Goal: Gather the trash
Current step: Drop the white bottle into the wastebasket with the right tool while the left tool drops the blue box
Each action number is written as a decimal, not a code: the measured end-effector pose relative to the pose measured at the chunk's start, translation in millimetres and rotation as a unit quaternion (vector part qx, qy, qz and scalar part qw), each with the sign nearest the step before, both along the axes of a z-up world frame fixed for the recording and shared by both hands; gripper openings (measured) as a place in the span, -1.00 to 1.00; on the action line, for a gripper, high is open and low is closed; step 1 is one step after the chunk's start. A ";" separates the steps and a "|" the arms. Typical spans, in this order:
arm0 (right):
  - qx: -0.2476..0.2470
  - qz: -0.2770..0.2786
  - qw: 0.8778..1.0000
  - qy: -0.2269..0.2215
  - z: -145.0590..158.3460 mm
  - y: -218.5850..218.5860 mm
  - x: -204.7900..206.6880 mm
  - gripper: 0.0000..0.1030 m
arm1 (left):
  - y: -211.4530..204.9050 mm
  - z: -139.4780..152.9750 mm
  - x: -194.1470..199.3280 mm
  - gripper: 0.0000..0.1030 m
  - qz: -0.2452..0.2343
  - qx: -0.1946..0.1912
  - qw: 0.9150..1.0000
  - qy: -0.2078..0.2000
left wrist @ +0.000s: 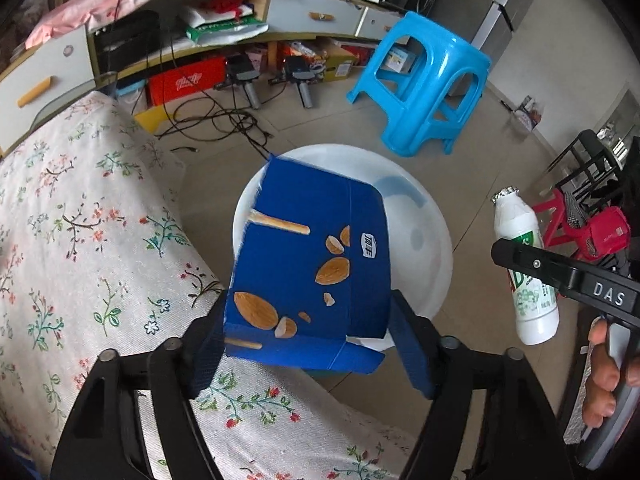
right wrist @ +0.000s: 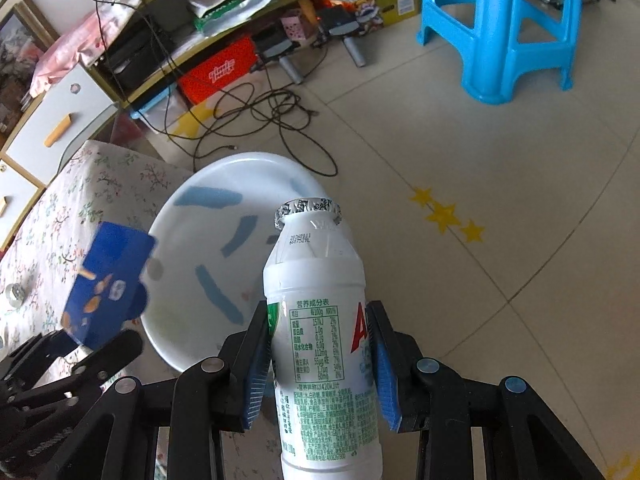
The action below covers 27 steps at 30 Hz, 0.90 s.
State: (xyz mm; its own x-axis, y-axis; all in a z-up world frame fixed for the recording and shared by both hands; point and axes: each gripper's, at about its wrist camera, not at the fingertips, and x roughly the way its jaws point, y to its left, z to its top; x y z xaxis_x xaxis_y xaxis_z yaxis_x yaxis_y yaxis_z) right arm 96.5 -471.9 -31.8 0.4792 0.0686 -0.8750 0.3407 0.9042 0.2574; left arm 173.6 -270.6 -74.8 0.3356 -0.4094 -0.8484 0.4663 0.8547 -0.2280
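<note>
A blue snack box (left wrist: 304, 264) with almond pictures sits tilted between the jaws of my left gripper (left wrist: 308, 300), above a white basin (left wrist: 436, 240) on the floor. The right pad stands a little off the box, so the left gripper is open. In the right wrist view the box (right wrist: 108, 280) hangs over the basin's (right wrist: 224, 176) left rim, above the left gripper (right wrist: 72, 356). My right gripper (right wrist: 318, 312) is shut on a white drink bottle (right wrist: 316, 272) with a foil cap, held upright to the right of the basin. The left wrist view shows that bottle (left wrist: 520, 224) and the right gripper (left wrist: 560, 276) at the right.
A flower-patterned cloth surface (left wrist: 80, 220) lies left of the basin. A blue plastic stool (left wrist: 424, 80) stands beyond it, with black cables (left wrist: 224, 120) on the tiled floor and a cluttered low cabinet (left wrist: 48, 72) behind. A red stool (left wrist: 560, 216) is at the right. A person's fingers (left wrist: 600, 380) hold the right handle.
</note>
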 end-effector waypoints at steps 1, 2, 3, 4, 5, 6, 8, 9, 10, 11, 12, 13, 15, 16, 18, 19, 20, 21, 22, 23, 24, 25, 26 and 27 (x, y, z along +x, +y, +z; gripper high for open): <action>0.001 -0.001 1.000 -0.001 -0.4 -0.1 1.0 -0.22 | 1.5 1.3 -0.2 0.65 0.001 0.000 1.000 -0.001; 0.001 -0.003 1.000 -0.001 -0.5 -0.1 2.2 -0.22 | 3.3 2.8 -0.6 0.70 0.001 0.001 1.000 -0.003; 0.000 -0.003 1.000 0.000 -0.9 -0.4 3.3 -0.22 | 6.8 4.9 -2.0 0.75 0.002 0.004 1.000 -0.008; -0.001 -0.004 1.000 0.000 -1.3 0.3 4.6 -0.22 | 11.3 7.3 -4.1 0.76 0.003 0.007 1.000 -0.013; -0.001 -0.003 1.000 0.000 -1.6 1.1 5.7 -0.22 | 15.5 8.8 -6.0 0.77 0.005 0.011 1.000 -0.017; -0.001 -0.002 1.000 0.000 -2.3 1.6 6.7 -0.22 | 22.2 11.5 -8.8 0.77 0.008 0.016 1.000 -0.023; -0.003 0.002 1.000 0.002 -4.3 4.3 9.8 -0.22 | 36.0 16.9 -14.2 0.78 0.014 0.023 0.999 -0.031; -0.004 0.004 1.000 0.003 -5.6 6.8 12.6 -0.22 | 45.4 20.3 -17.8 0.79 0.017 0.024 0.999 -0.035; -0.005 0.006 1.000 0.005 -6.8 9.5 15.0 -0.22 | 53.9 23.3 -20.9 0.79 0.021 0.026 0.999 -0.038; -0.005 0.009 1.000 0.005 -7.7 12.7 17.9 -0.22 | 63.8 26.4 -23.8 0.79 0.025 0.028 0.998 -0.040; -0.006 0.012 1.000 0.005 -8.2 15.2 19.7 -0.22 | 74.6 30.8 -28.0 0.79 0.030 0.028 0.998 -0.043; -0.006 0.014 1.000 0.004 -8.7 17.9 22.4 -0.22 | 83.3 34.1 -31.1 0.79 0.033 0.028 0.998 -0.044; -0.007 0.019 1.000 0.000 -9.4 24.5 28.1 -0.22 | 104.2 41.8 -39.7 0.80 0.042 0.031 0.997 -0.050; -0.007 0.021 1.000 -0.001 -10.1 28.0 31.4 -0.22 | 112.6 45.2 -43.3 0.80 0.045 0.031 0.997 -0.052; -0.008 0.024 1.000 -0.002 -11.9 34.5 38.0 -0.22 | 132.3 51.4 -50.8 0.81 0.056 0.034 0.996 -0.057; -0.009 0.025 1.000 -0.004 -13.0 38.0 41.4 -0.22 | 141.6 53.9 -53.8 0.81 0.061 0.035 0.996 -0.058; -0.011 0.026 1.000 -0.006 -14.9 42.3 45.7 -0.22 | 150.3 56.0 -57.0 0.81 0.065 0.035 0.996 -0.058; -0.013 0.027 1.000 -0.006 -16.1 45.2 48.7 -0.21 | 161.1 58.3 -60.9 0.82 0.072 0.034 0.995 -0.058; -0.016 0.028 0.999 -0.007 -18.3 48.5 52.4 -0.21 | 169.7 59.8 -64.2 0.82 0.076 0.034 0.995 -0.057; -0.019 0.029 0.999 -0.007 -20.8 51.2 55.1 -0.21 | 179.0 61.4 -68.0 0.82 0.080 0.032 0.995 -0.055; -0.023 0.029 0.999 -0.005 -24.6 54.3 58.9 -0.21 | 186.0 62.4 -72.1 0.82 0.083 0.031 0.995 -0.054; -0.026 0.029 0.999 -0.003 -27.7 55.9 61.6 -0.21 | 192.5 64.2 -75.1 0.82 0.088 0.030 0.994 -0.054; -0.028 0.027 0.999 0.000 -30.7 56.8 64.1 -0.21 | 199.5 66.0 -78.2 0.82 0.093 0.028 0.994 -0.055; -0.030 0.026 0.999 0.003 -33.5 57.8 67.0 -0.20 | 206.9 68.2 -80.7 0.82 0.098 0.026 0.993 -0.057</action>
State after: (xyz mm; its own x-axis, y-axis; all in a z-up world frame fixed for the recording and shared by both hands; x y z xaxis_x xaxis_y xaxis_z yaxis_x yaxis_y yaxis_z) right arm 163.5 -414.1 -65.3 0.4718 0.0411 -0.8807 0.2938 0.9345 0.2010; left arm 92.9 -63.7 -6.6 0.4989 -0.2837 -0.8189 0.3098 0.9408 -0.1372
